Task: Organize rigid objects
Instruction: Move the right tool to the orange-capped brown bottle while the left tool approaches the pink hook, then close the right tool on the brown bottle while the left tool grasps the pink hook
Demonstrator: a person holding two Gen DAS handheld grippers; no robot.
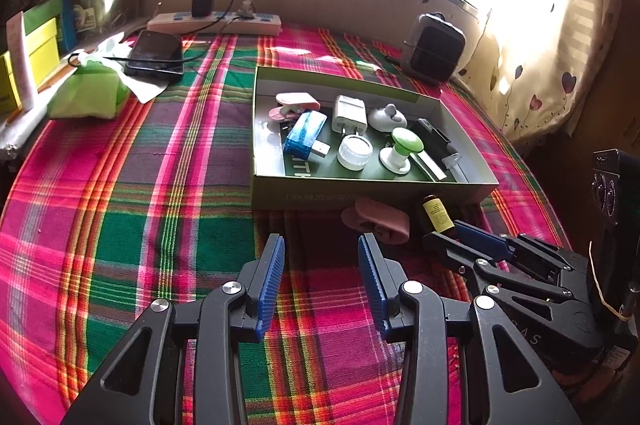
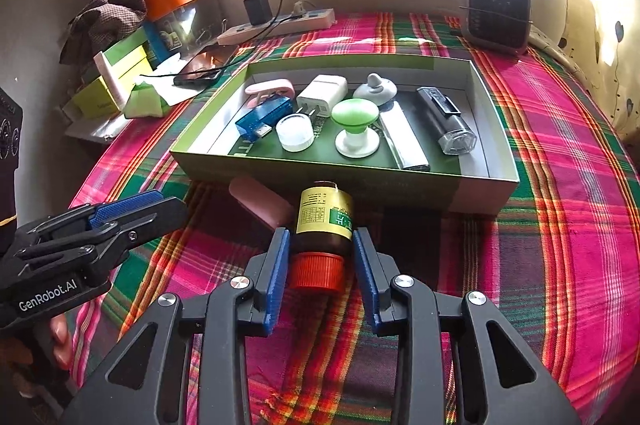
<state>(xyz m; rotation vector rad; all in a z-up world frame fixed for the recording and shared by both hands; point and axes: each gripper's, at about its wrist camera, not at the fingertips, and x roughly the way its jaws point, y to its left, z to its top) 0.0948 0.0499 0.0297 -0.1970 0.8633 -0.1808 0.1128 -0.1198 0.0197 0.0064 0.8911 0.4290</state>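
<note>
Right wrist | right gripper (image 2: pixel 321 257) — jaws around bottle (image 2: pixel 324 225) | left gripper (image 1: pixel 321 285) — spread

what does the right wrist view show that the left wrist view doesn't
Only the right wrist view shows the bottle's red cap between the right tongs, and fingers of a hand under the left tongs. Only the left wrist view shows the left tongs open over bare cloth. Both show the green box, the brown bottle and the pink clip lying outside it.
</note>
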